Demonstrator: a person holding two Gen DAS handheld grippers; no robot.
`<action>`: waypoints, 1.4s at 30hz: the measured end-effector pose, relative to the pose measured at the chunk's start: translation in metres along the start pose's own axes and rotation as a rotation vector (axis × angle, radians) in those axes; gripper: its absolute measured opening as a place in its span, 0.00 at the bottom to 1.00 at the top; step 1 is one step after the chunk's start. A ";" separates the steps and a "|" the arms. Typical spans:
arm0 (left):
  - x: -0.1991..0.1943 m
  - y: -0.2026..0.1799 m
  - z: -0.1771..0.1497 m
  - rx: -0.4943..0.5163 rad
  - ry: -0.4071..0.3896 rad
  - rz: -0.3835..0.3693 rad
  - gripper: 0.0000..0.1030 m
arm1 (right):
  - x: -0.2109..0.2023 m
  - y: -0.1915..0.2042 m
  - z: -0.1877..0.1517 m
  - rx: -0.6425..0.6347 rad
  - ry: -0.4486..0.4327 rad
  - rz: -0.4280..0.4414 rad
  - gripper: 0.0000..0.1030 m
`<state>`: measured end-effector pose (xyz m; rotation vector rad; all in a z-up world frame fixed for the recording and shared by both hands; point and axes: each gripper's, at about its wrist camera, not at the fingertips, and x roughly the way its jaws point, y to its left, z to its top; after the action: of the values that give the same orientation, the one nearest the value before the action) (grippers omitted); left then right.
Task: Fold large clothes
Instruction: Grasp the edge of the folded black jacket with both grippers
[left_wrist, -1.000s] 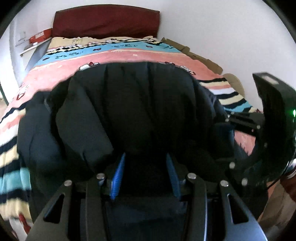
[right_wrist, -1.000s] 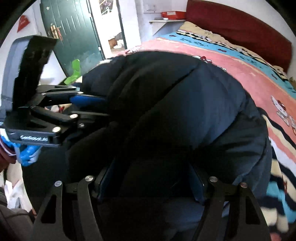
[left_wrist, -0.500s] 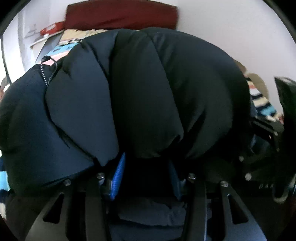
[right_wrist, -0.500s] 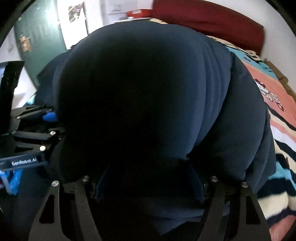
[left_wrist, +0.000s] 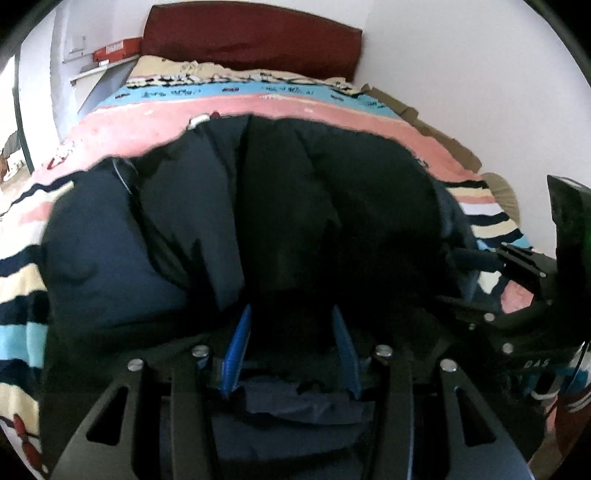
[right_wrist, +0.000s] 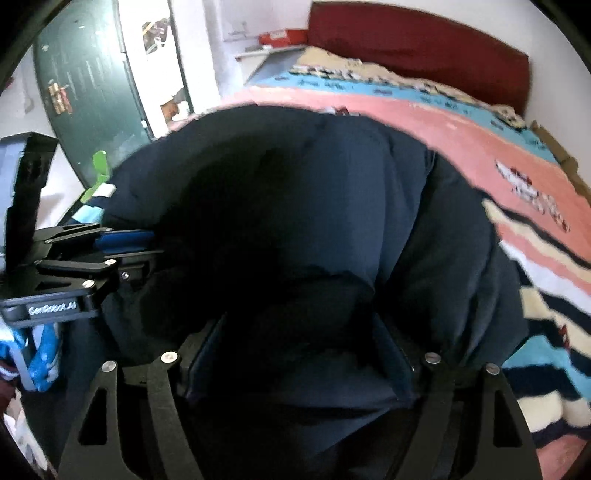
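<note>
A dark navy puffer jacket (left_wrist: 295, 203) lies bunched on the striped bed cover (left_wrist: 258, 107); it fills the middle of the right wrist view too (right_wrist: 314, 203). My left gripper (left_wrist: 290, 314) is shut on a fold of its near edge, with fabric pinched between the blue pads. The right gripper (right_wrist: 299, 325) has a thick wad of jacket filling its jaws, which are opening; the pads still touch the fabric. Each gripper shows in the other's view: the right gripper (left_wrist: 465, 277) at the jacket's right side, the left gripper (right_wrist: 147, 247) at its left side.
A dark red headboard (left_wrist: 251, 40) closes the far end of the bed. A shelf with a red box (left_wrist: 114, 48) hangs at the far left. Cardboard (left_wrist: 436, 129) lines the wall on the right. A green door (right_wrist: 85, 92) stands beyond the bed's left side.
Half a second ago the jacket bulged high and hid most of the bed in both views. It has since sunk back onto the cover. The right jaws stand a little wider.
</note>
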<state>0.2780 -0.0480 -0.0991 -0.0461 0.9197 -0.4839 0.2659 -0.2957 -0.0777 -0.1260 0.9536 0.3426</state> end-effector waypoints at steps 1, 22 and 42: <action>-0.006 0.001 0.003 -0.001 -0.010 -0.005 0.42 | -0.009 0.003 0.000 -0.009 -0.013 -0.001 0.75; 0.079 0.005 0.058 0.006 -0.058 0.115 0.45 | 0.058 -0.049 0.057 0.104 -0.023 -0.088 0.80; -0.014 -0.043 -0.002 0.086 -0.034 0.229 0.46 | -0.019 -0.012 -0.013 0.202 -0.041 -0.051 0.80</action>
<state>0.2527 -0.0799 -0.0793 0.1279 0.8582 -0.3084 0.2495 -0.3146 -0.0698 0.0409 0.9371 0.1996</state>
